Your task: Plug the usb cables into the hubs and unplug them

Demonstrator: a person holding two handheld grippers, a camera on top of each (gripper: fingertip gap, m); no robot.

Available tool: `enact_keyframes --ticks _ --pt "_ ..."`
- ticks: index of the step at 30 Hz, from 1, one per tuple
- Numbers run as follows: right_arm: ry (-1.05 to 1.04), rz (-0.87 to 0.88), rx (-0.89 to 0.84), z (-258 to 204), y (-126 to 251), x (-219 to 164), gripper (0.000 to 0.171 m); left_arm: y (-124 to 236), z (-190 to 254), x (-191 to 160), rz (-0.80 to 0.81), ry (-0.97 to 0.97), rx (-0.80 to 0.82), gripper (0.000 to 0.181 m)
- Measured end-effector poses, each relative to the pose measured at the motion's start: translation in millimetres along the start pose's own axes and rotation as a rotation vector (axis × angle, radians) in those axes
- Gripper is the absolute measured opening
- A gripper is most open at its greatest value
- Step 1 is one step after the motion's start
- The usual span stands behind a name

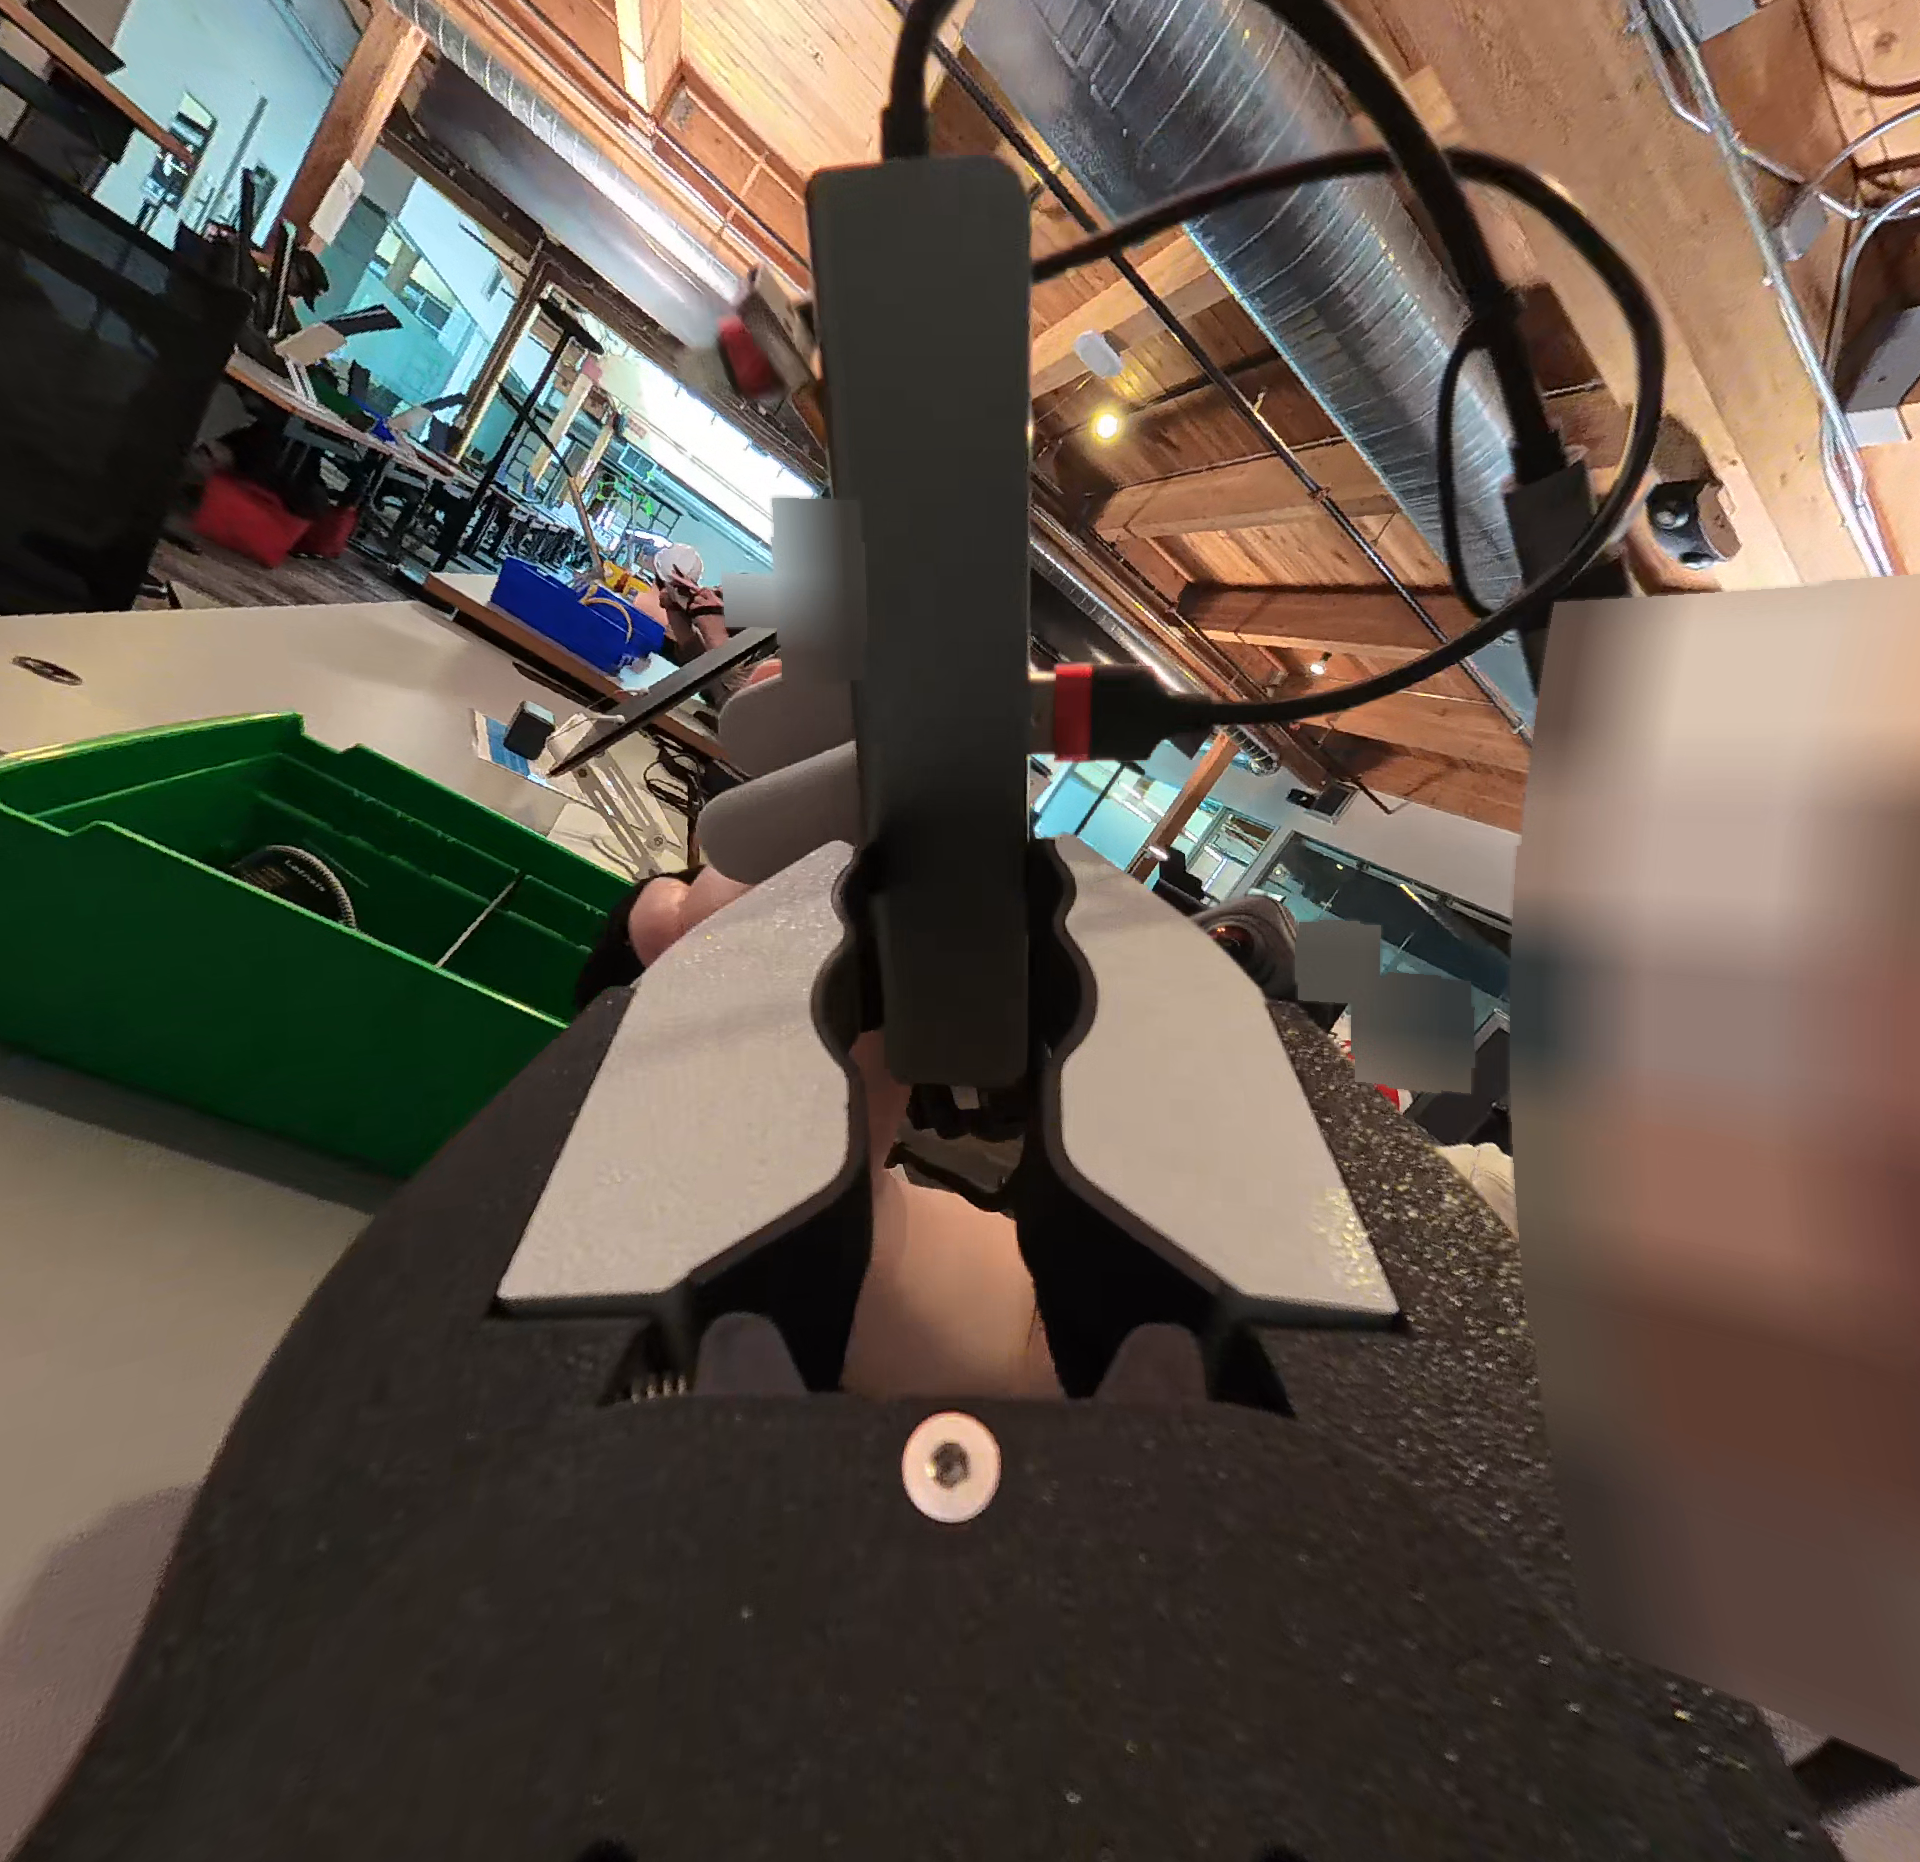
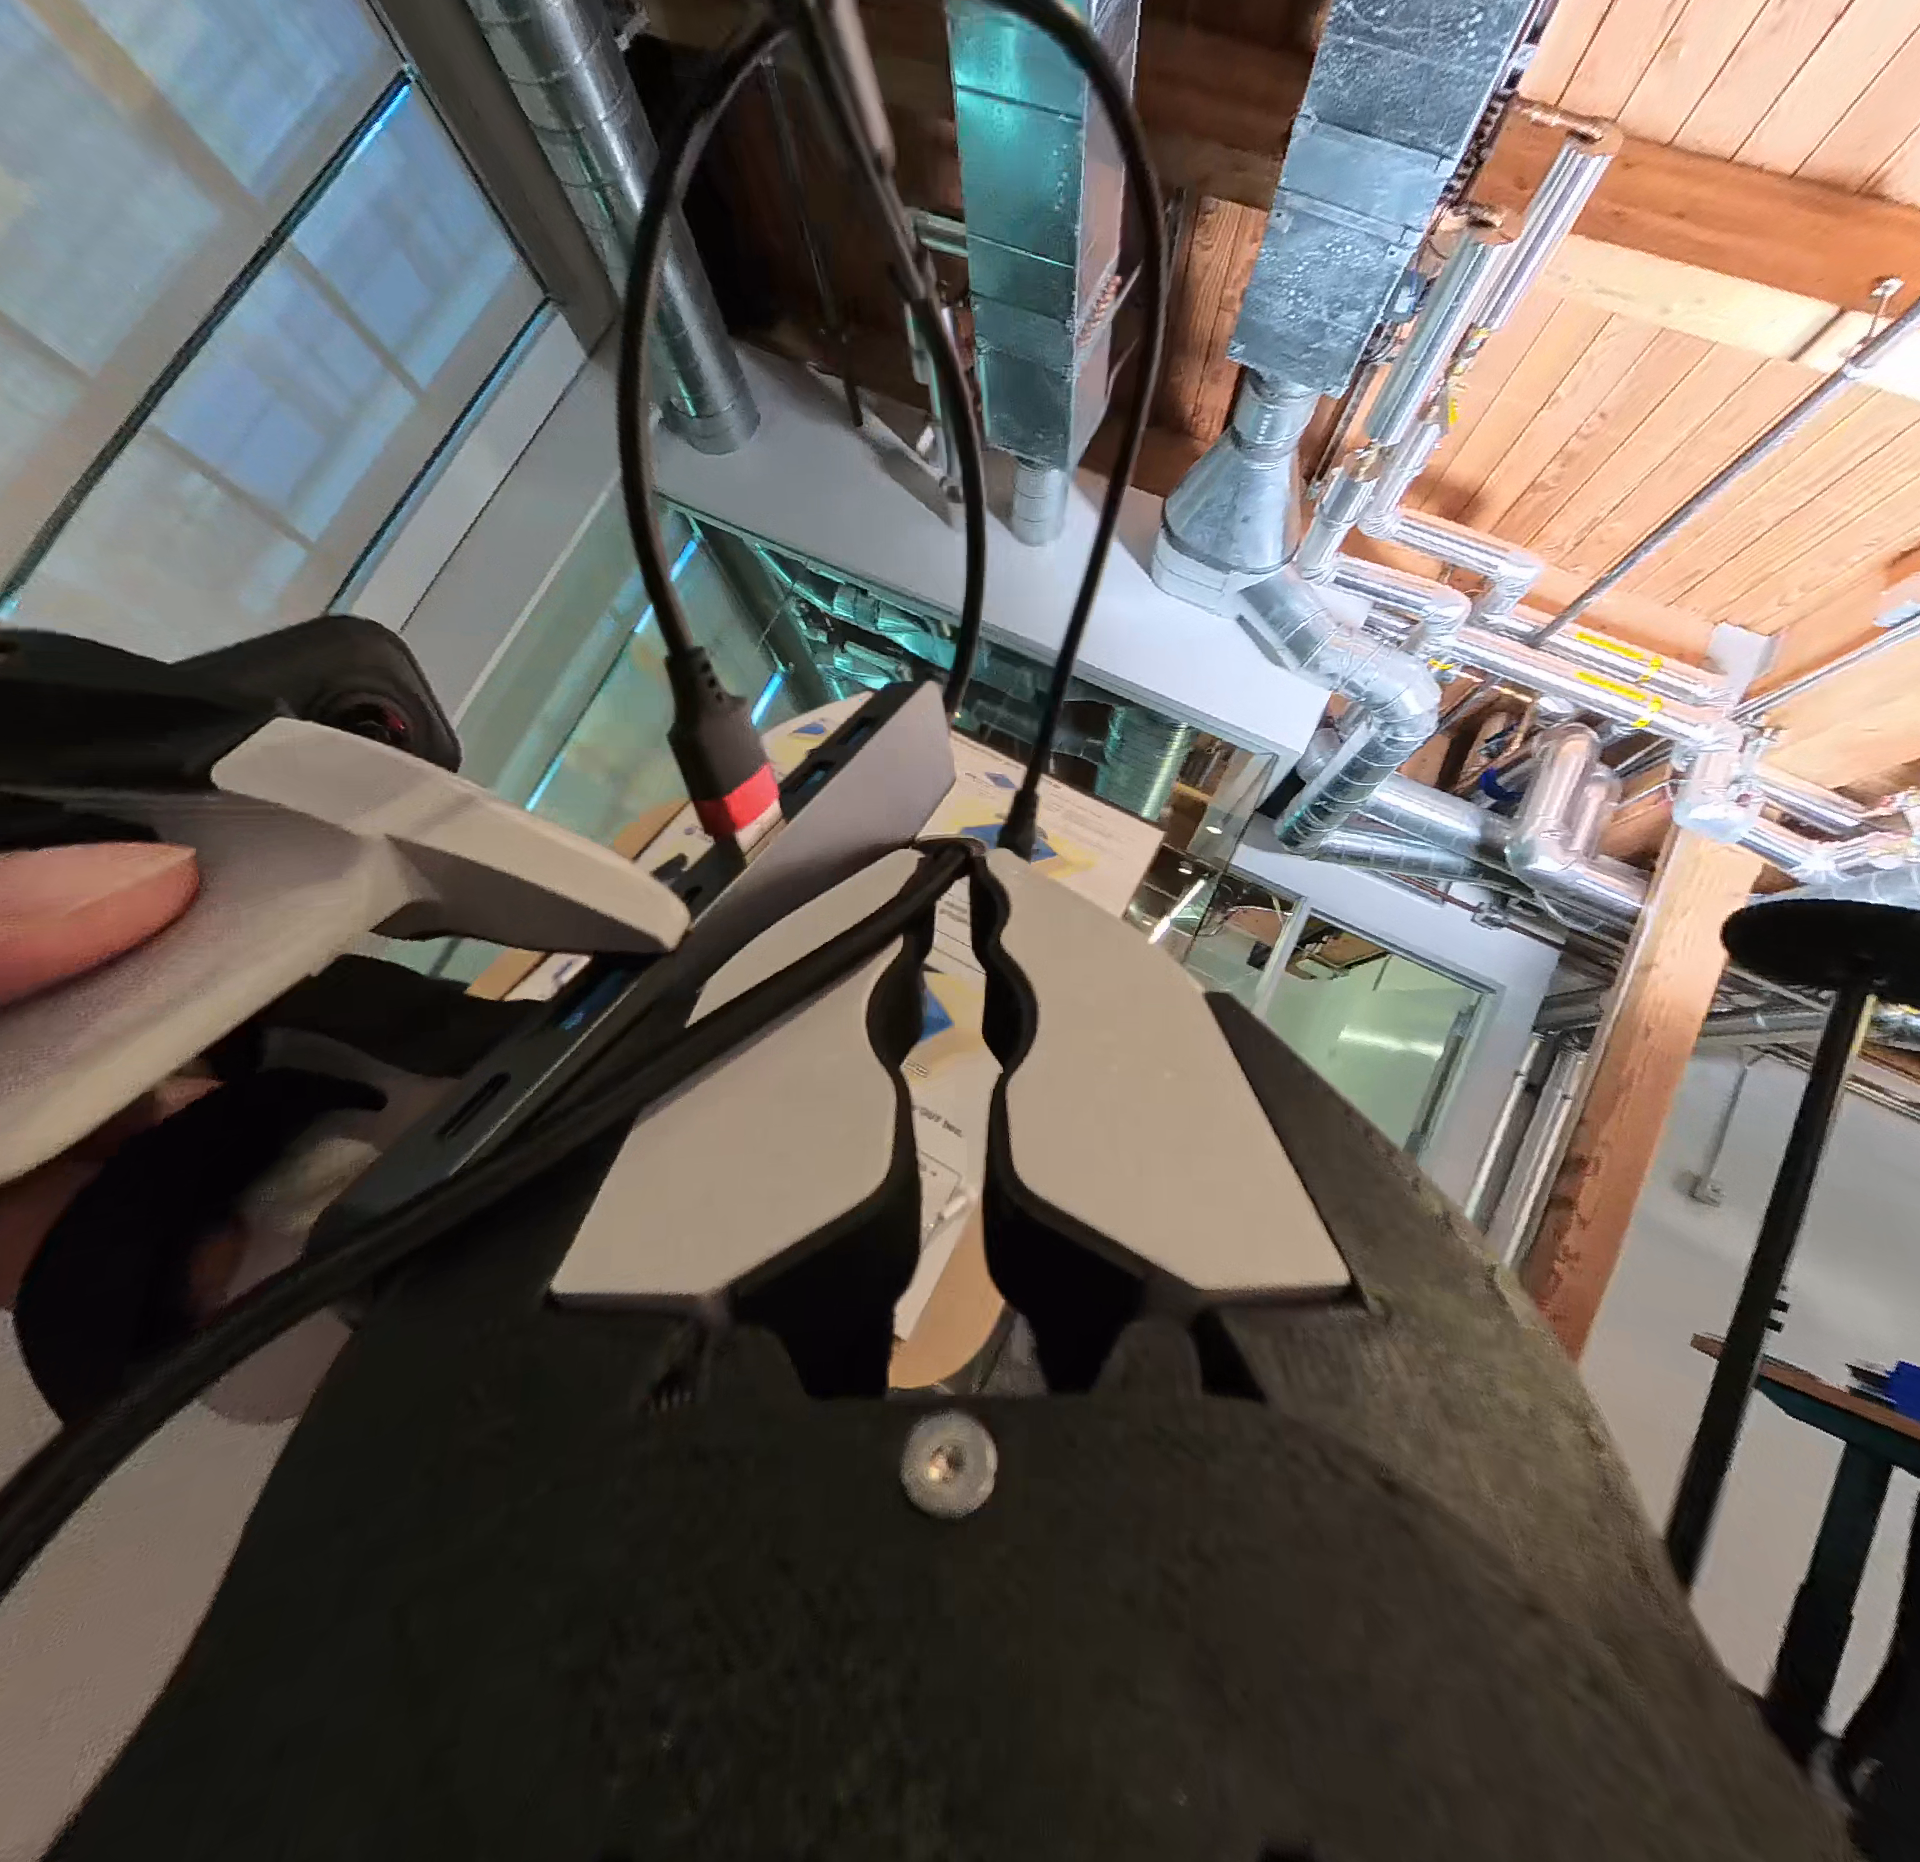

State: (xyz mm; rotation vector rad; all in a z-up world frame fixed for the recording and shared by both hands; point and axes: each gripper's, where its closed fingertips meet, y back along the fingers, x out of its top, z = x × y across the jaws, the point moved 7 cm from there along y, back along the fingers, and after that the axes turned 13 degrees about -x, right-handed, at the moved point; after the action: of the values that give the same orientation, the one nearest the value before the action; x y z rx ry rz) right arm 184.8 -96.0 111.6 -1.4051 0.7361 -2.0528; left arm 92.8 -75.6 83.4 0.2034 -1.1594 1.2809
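Clamping slim dark-grey hub (image 1: 930, 607), left gripper (image 1: 940, 939); red-collared plug (image 1: 1091, 711) seated; right gripper (image 2: 971, 862) pinching black cable (image 2: 665, 1064).

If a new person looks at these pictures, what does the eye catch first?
First, the dark hub standing upright at the centre, clamped by the left gripper. Next, the red-and-black plug seated in its right edge. In the right wrist view, the right gripper pinches the thin black cable.

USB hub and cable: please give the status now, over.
Left gripper shut on USB hub, held upright. Red-collared plug seated in hub's side port. Right gripper shut on black cable. Green bin off to the left, not in the way.
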Motion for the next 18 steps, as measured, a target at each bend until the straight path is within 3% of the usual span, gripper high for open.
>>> enact_keyframes --ticks 18 --pt "-0.003 0.015 0.028 -9.5 2.3 -1.1 0.007 -0.7 6.9 3.4 -0.076 -0.107 0.086 0.03"
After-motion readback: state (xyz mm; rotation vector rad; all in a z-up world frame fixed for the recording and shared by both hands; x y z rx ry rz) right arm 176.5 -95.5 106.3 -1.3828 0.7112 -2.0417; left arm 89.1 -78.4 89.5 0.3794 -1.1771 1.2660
